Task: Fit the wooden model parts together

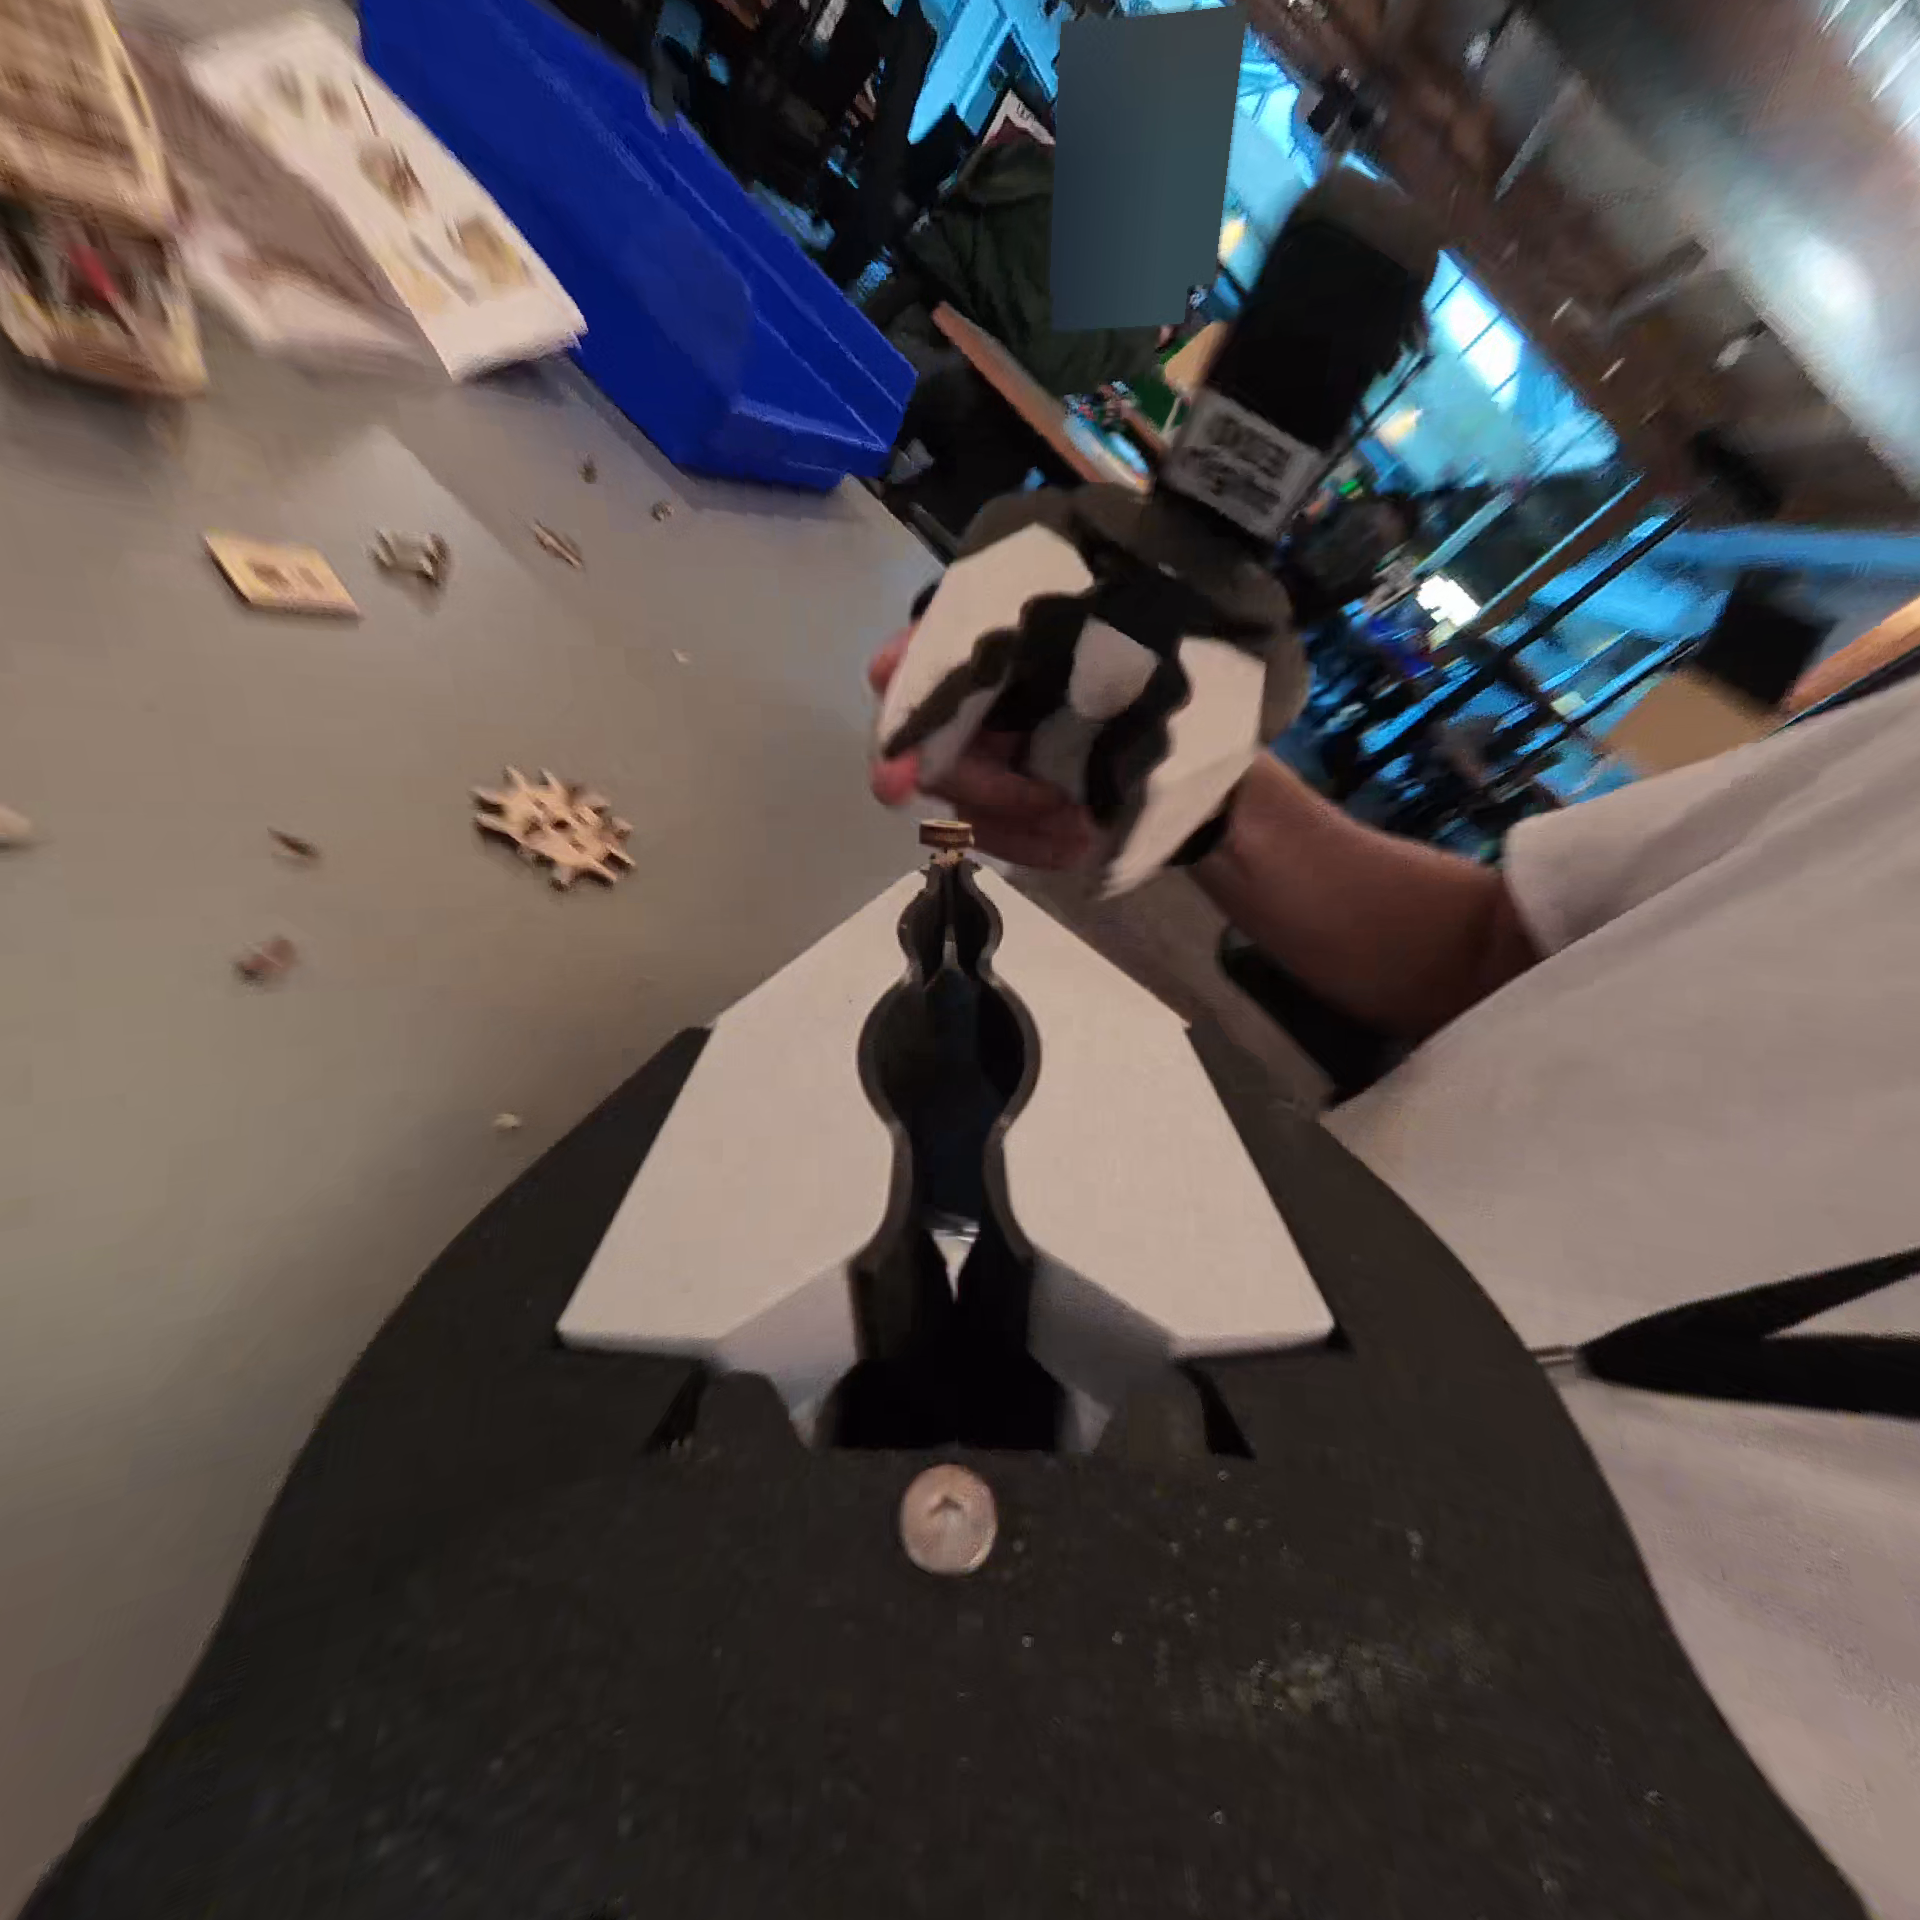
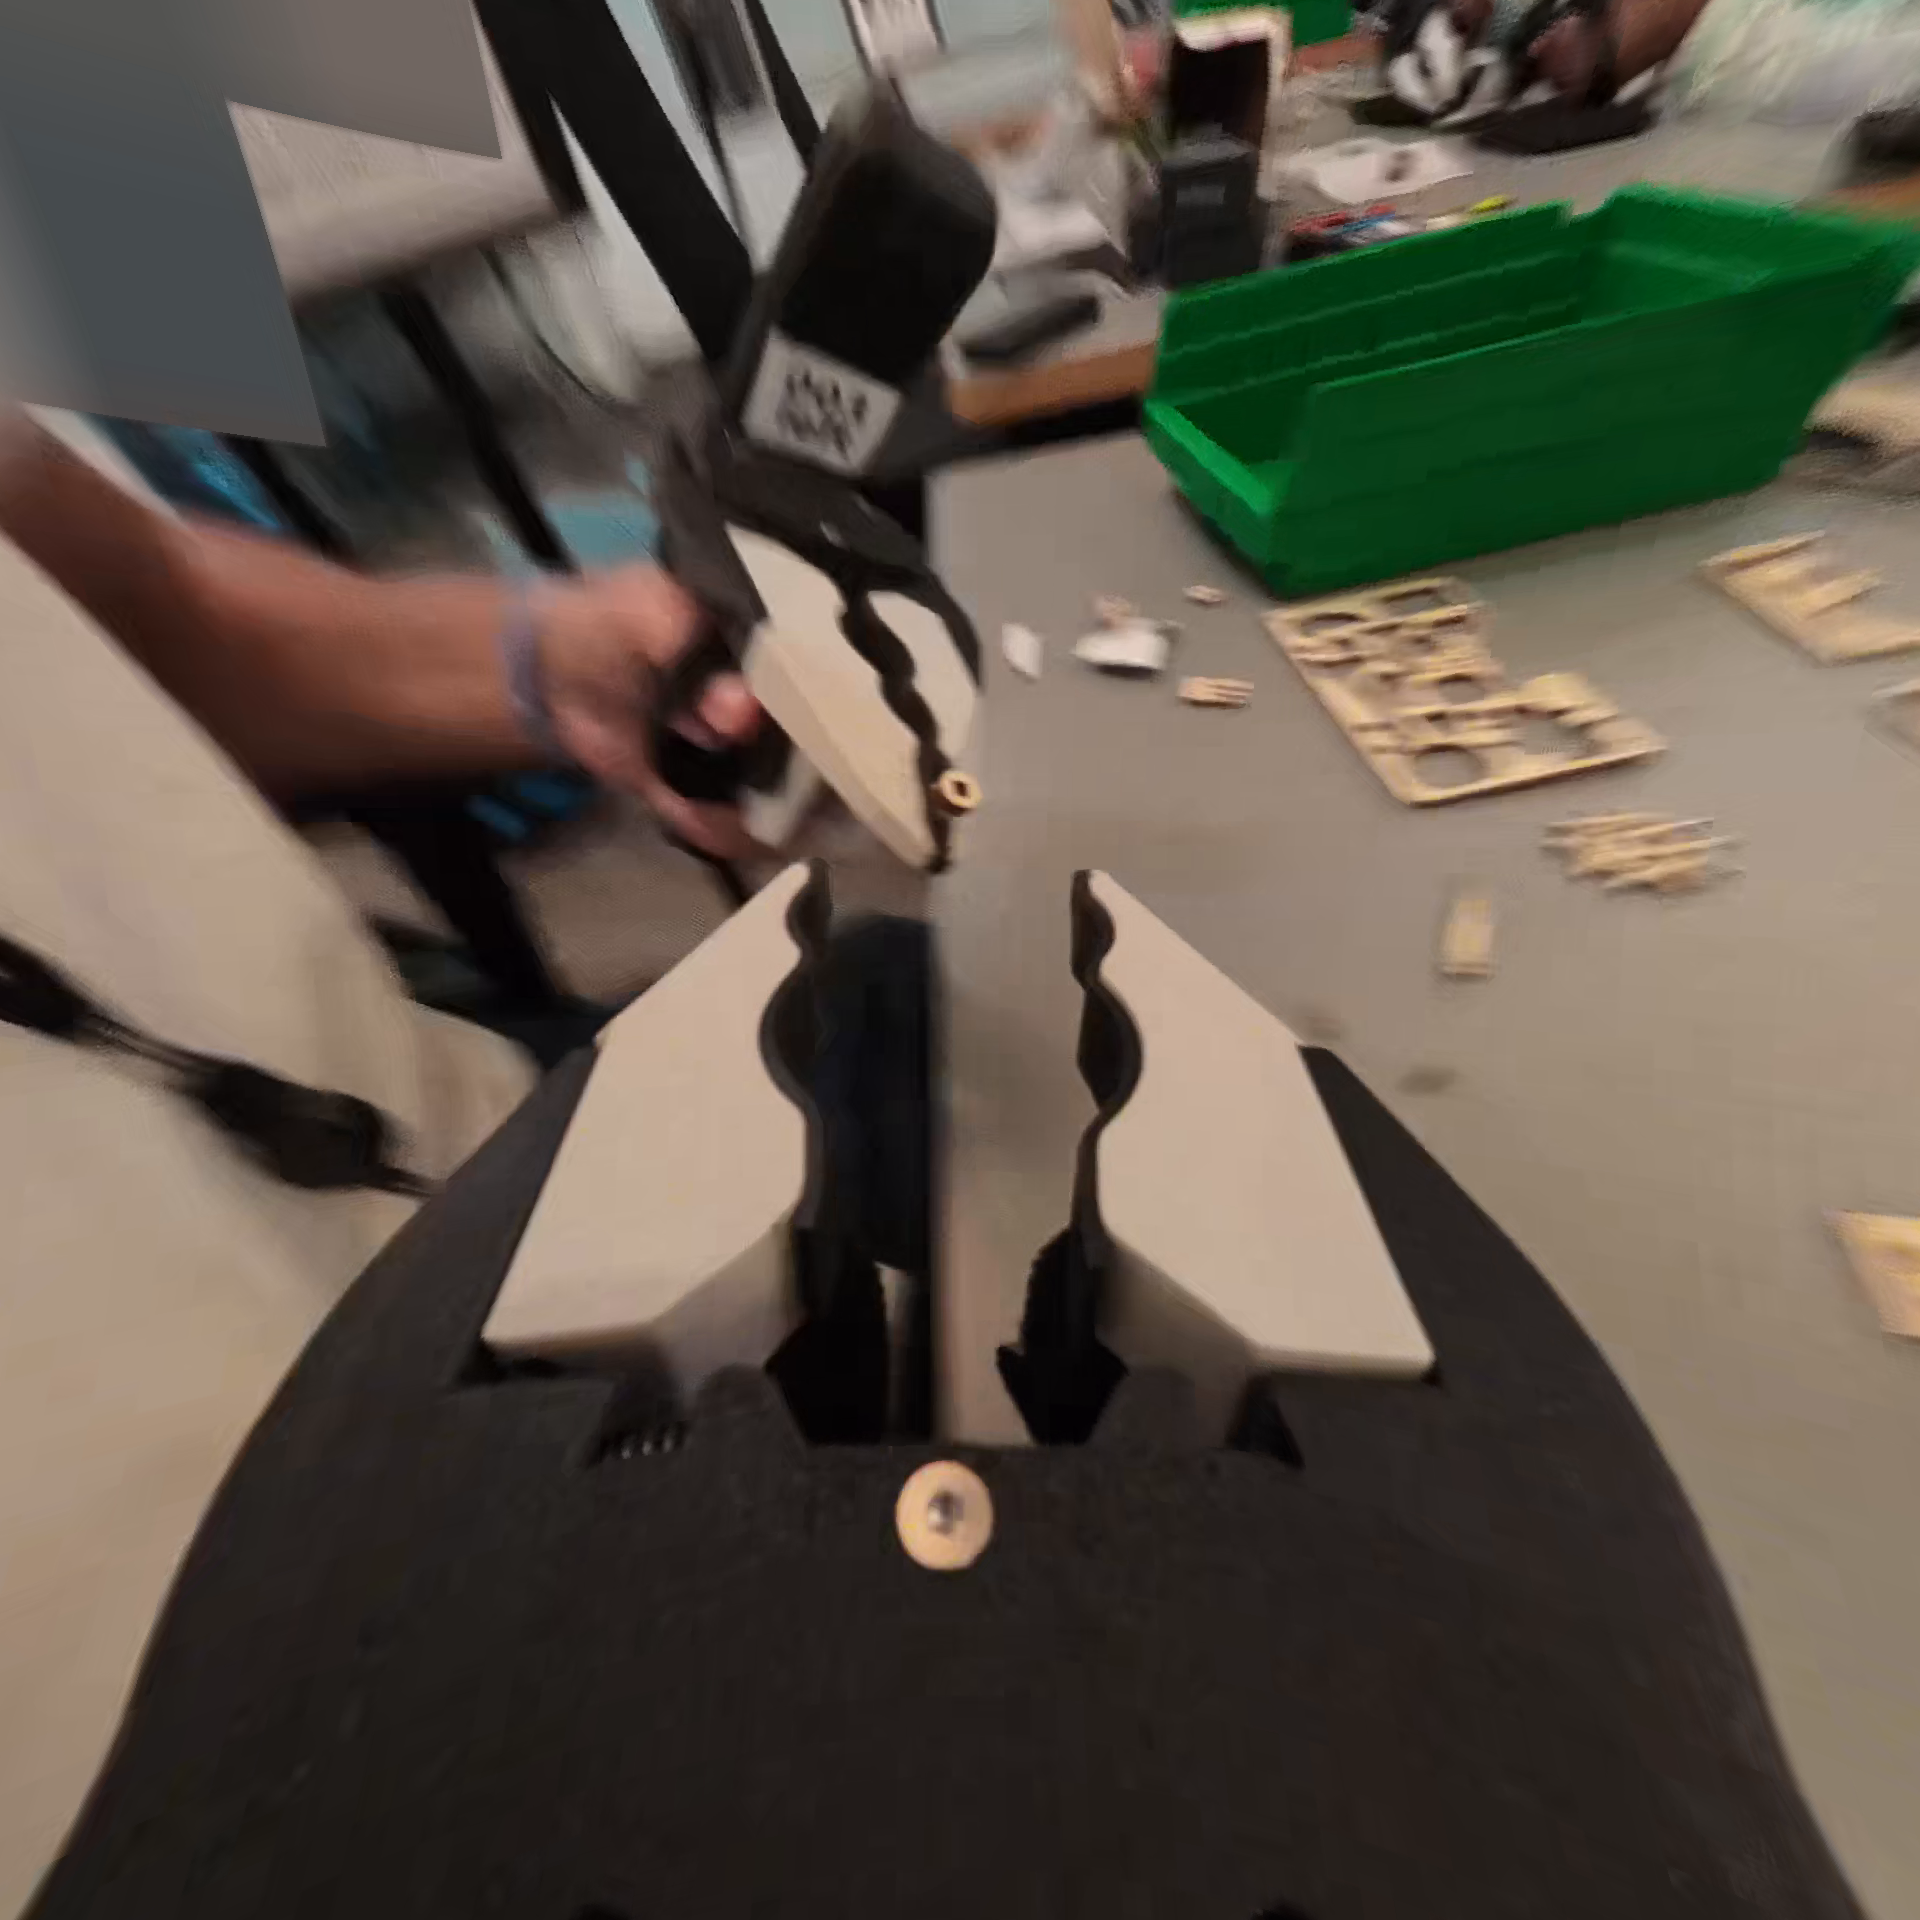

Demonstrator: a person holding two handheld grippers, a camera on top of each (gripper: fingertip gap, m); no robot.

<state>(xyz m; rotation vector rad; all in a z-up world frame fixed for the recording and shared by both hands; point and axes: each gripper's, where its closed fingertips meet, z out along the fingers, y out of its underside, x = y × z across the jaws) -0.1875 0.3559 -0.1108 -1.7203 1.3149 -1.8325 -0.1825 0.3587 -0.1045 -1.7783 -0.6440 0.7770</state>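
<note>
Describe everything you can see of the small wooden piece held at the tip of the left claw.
The small wooden piece is pale, laser-cut looking wood with darker edges: a short round cap on a thin stem. The right wrist view shows it as a ring with a hole through its middle. The left claw, shut, pinches the stem at its very tip, so the cap sticks out beyond the fingers. It is held in the air above the grey table, touching nothing else.

A workshop or maker space. A grey worktable [image 2: 1195,935] holds a green parts bin [image 2: 1507,416], with laser-cut wooden sheets [image 2: 1455,686] and loose pieces just beside it. More cluttered benches stand behind the bin.
</note>
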